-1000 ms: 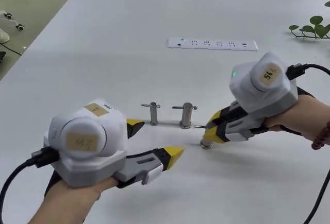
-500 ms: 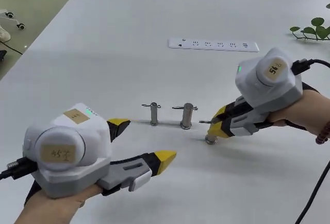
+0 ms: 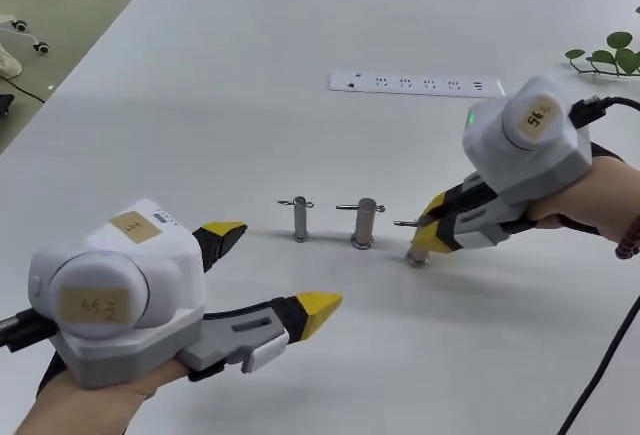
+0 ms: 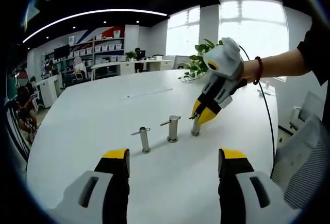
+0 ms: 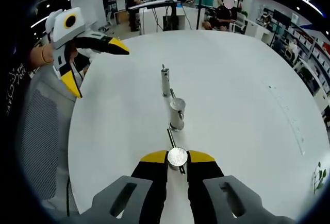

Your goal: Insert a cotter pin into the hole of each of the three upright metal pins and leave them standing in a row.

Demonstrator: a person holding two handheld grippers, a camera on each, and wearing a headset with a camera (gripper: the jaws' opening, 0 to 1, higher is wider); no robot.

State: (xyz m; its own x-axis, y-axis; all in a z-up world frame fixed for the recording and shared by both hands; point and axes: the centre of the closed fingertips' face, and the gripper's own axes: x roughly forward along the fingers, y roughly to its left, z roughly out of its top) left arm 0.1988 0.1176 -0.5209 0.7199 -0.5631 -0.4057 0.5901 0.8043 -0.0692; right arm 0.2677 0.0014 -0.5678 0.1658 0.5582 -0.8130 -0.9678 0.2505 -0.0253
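Now, compared with one second ago, the left gripper sits lower and further left in the head view, drawn back from the row toward the person. Its jaws stand wide apart and hold nothing.

The right gripper has shifted slightly to the right and away from the person. The third metal pin has moved with it. Earlier its base stood nearer the person than the other two bases; it is now nearly in line with them. The power strip keeps almost the same place in the head view, so these shifts belong to the grippers and not to the camera.

The right gripper is clenched on the third metal pin. In the right gripper view its yellow jaw tips lie against both sides of the round pin head.

Count of items:
- Metal pins: three, all upright on the white table. These are the first metal pin, the middle metal pin and the third metal pin at the right end.
- Cotter pins: three, one crossing the upper part of each metal pin. These are the first cotter pin, the second cotter pin and the third cotter pin, which projects to the left of the right gripper's tips.
- Grippers: two.
- Power strips: one, well beyond the row.
- Plants: one green plant at the table's far right edge.
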